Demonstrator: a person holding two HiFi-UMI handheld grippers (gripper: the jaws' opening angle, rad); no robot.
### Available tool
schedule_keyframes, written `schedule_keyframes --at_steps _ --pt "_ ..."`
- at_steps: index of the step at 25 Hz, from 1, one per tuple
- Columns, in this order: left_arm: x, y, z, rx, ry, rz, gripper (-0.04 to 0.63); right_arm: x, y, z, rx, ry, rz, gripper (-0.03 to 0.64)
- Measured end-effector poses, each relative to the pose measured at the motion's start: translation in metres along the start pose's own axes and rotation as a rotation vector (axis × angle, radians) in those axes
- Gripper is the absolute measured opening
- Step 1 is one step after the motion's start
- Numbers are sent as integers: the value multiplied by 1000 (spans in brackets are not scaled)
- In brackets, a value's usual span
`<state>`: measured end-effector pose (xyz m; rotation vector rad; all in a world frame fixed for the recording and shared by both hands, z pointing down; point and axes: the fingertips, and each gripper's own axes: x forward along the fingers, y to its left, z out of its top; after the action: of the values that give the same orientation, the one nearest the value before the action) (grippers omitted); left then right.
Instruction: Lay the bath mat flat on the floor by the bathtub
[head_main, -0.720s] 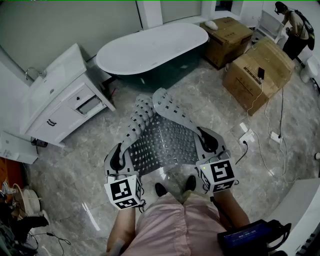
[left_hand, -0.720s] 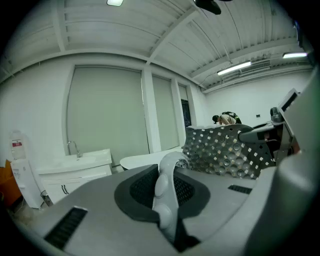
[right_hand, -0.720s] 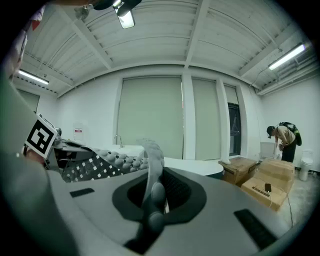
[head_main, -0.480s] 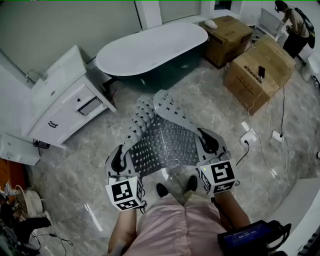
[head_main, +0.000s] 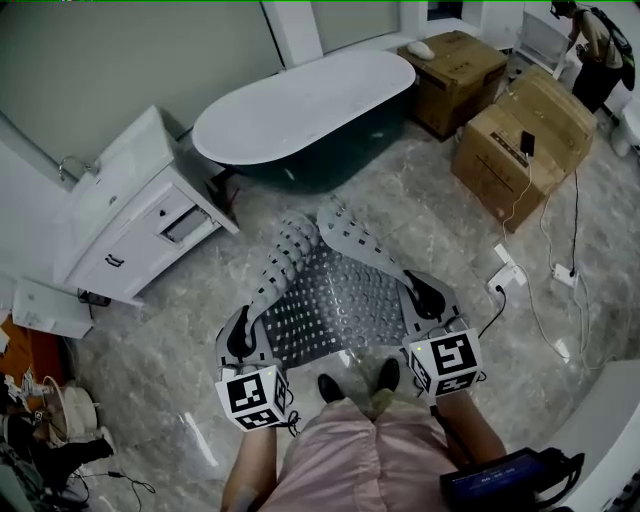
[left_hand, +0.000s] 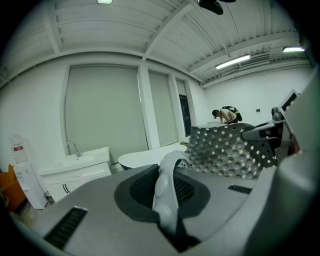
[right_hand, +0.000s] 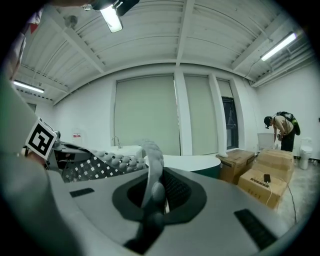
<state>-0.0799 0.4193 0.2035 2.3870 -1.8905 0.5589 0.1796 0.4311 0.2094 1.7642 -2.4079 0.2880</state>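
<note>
A grey perforated bath mat (head_main: 335, 285) with suction cups hangs between my two grippers, held up over the marble floor in front of the person's feet. My left gripper (head_main: 238, 335) is shut on the mat's left edge (left_hand: 167, 185), and my right gripper (head_main: 420, 293) is shut on its right edge (right_hand: 152, 185). The mat sags in the middle and its far end curls upward. The white bathtub (head_main: 305, 105) stands farther ahead, also seen in the left gripper view (left_hand: 150, 156) and the right gripper view (right_hand: 192, 162).
A white vanity cabinet (head_main: 130, 215) stands left of the tub. Cardboard boxes (head_main: 520, 130) sit at the right, with cables and a power strip (head_main: 505, 280) on the floor. A person (head_main: 600, 40) stands at the far right corner.
Both grippers and the mat have shifted slightly toward the bathtub and a little lower in view; the grip on both edges is unchanged.
</note>
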Motion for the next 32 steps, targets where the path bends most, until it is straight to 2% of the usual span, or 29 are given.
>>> schedule_keyframes --at_steps 4,10,19,32 --pt "12 -46 14 13 19 18 40 -10 -57 -5 25 9 11 28" --pt "18 -67 21 22 40 33 40 -10 -89 -12 54 20 25 28" --pt "35 -44 12 10 68 66 40 20 -80 -16 52 48 63 28" --pt "110 25 13 -29 66 56 40 115 -56 -1 47 73 63 28"
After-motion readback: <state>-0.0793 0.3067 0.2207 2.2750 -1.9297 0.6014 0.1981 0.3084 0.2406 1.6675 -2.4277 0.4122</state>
